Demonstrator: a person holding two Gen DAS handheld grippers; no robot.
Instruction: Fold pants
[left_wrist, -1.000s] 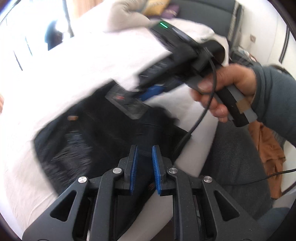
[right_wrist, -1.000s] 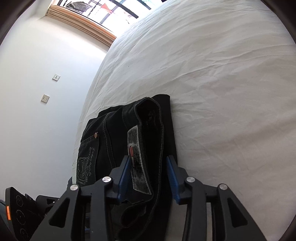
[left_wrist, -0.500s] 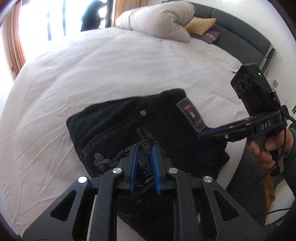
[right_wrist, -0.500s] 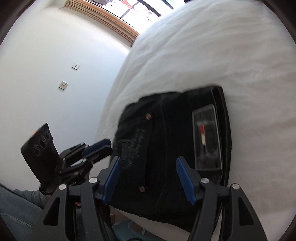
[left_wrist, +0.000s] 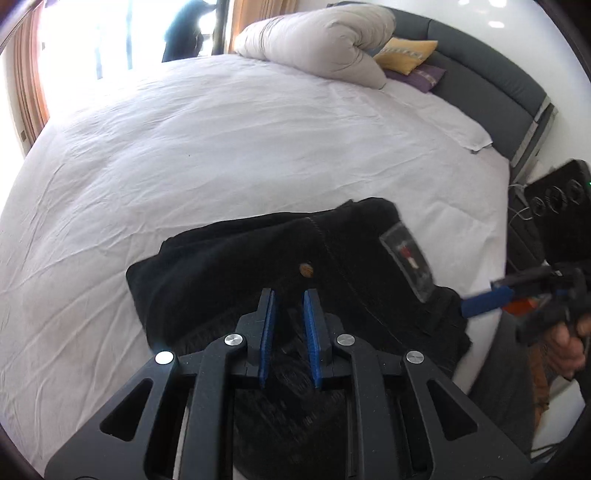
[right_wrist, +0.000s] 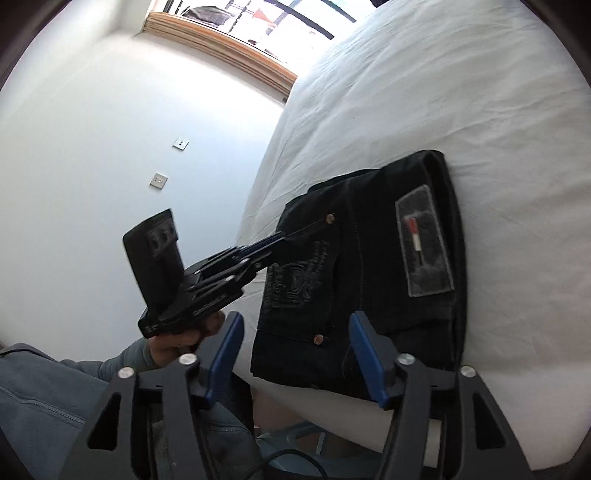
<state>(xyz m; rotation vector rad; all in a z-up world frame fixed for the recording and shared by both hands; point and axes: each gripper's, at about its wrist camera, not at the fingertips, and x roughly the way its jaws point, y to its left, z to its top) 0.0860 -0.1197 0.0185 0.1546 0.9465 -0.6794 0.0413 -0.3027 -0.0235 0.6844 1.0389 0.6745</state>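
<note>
Currently the pants (left_wrist: 295, 258) are lying folded into a compact black bundle at the near edge of the bed (left_wrist: 221, 147), waistband patch (right_wrist: 424, 240) facing up, copper rivets showing on the pocket.

Left gripper (left_wrist: 290, 321) is hovering over the bundle's near corner, blue pads (left_wrist: 266, 332) sitting close together with a narrow gap; nothing is pinched between them, so it's released. In the right wrist view its tips are reaching the pocket edge of the pants; contact or not, cannot tell.

Right gripper (right_wrist: 295, 354) is hanging off the bed edge just short of the bundle, jaws spread wide, empty. In the left view it's showing at far right, blurred, person's hand (left_wrist: 569, 343) wrapping the handle.

Surface: white sheet, lightly wrinkled, covering the whole mattress.

Room: rolled beige duvet (left_wrist: 317, 40) sitting at the head end, yellow pillow (left_wrist: 406, 55) and purple pillow (left_wrist: 421, 77) lying behind it against a grey headboard (left_wrist: 491, 81). Bright window with orange curtains (left_wrist: 33, 85) glaring at far left. In the right view, a white wall is carrying two sockets (right_wrist: 159, 180) beside the bed, wood-trimmed window above.
</note>
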